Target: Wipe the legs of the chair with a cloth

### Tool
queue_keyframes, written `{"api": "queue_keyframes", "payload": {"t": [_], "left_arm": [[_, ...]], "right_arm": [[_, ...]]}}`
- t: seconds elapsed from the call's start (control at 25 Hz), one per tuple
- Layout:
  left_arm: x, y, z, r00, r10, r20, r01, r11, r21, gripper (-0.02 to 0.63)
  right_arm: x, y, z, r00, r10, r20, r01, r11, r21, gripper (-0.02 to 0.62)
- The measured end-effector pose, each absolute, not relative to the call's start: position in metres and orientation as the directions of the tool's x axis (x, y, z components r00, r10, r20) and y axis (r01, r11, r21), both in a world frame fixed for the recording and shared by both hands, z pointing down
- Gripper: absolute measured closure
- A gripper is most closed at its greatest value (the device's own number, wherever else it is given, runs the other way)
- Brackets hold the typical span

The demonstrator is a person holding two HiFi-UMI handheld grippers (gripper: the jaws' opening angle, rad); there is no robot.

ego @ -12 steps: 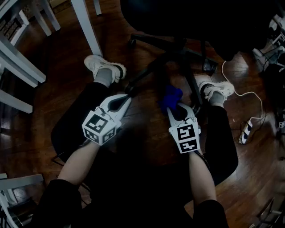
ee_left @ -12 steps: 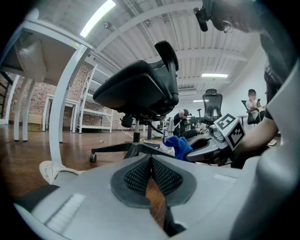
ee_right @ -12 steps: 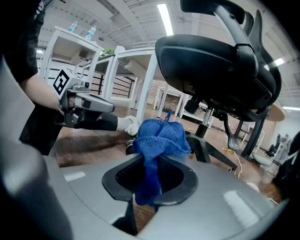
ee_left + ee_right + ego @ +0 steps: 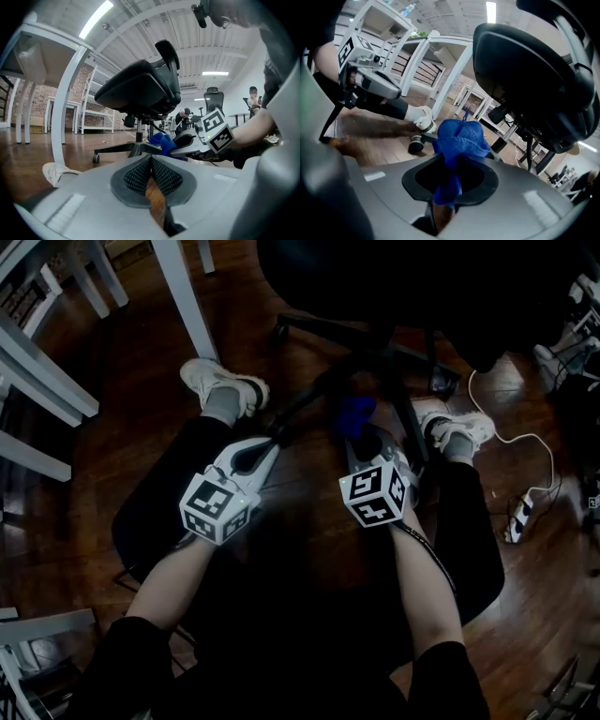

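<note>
A black office chair point(image 4: 394, 277) stands ahead, and the dark legs of its base point(image 4: 314, 390) spread over the wooden floor. My right gripper point(image 4: 361, 437) is shut on a bunched blue cloth point(image 4: 356, 413), which lies against a chair leg close to the centre column. In the right gripper view the cloth point(image 4: 459, 138) bulges out of the gripper point(image 4: 452, 173), with a caster point(image 4: 415, 145) behind it. My left gripper point(image 4: 269, 439) is shut and holds nothing, its tip beside a leg on the left. In the left gripper view, its pads point(image 4: 140, 173) meet.
White table legs point(image 4: 183, 296) stand at the upper left. The person's shoes point(image 4: 220, 381) rest on either side of the chair base. A power strip point(image 4: 518, 517) with a white cable lies on the floor at the right.
My right gripper has moved forward toward the chair's centre and rolled, so its marker cube faces differently. The blue cloth went with it. The left gripper has hardly moved.
</note>
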State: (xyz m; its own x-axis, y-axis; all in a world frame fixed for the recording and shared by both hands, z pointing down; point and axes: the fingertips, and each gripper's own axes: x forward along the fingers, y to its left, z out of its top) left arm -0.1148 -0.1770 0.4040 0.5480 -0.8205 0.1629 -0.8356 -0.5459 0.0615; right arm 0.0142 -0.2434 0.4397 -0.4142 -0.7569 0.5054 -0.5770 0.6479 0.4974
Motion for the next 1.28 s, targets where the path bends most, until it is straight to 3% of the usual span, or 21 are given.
{"api": "queue_keyframes", "payload": {"t": [0.52,1.08,1.28], "left_arm": [[-0.13,-0.177,0.41,0.551,-0.803,0.227,-0.834,-0.532,0.144,0.603],[-0.104,-0.18,0.425,0.576,-0.743,0.34,-0.808,-0.58,0.101,0.603],[-0.1,-0.185,0.436,0.588,-0.711,0.386,-0.788,-0.61,0.078,0.603]], "right_arm": [[0.012,-0.359,0.466,-0.266,-0.761,0.592,-0.554,0.623,0.552,0.508],[0.017,-0.436,0.453,-0.276,-0.824,0.495,-0.621,0.546,0.563,0.508],[0.013,-0.466,0.446,-0.248,-0.836,0.489,-0.563,0.535,0.63,0.509]]}}
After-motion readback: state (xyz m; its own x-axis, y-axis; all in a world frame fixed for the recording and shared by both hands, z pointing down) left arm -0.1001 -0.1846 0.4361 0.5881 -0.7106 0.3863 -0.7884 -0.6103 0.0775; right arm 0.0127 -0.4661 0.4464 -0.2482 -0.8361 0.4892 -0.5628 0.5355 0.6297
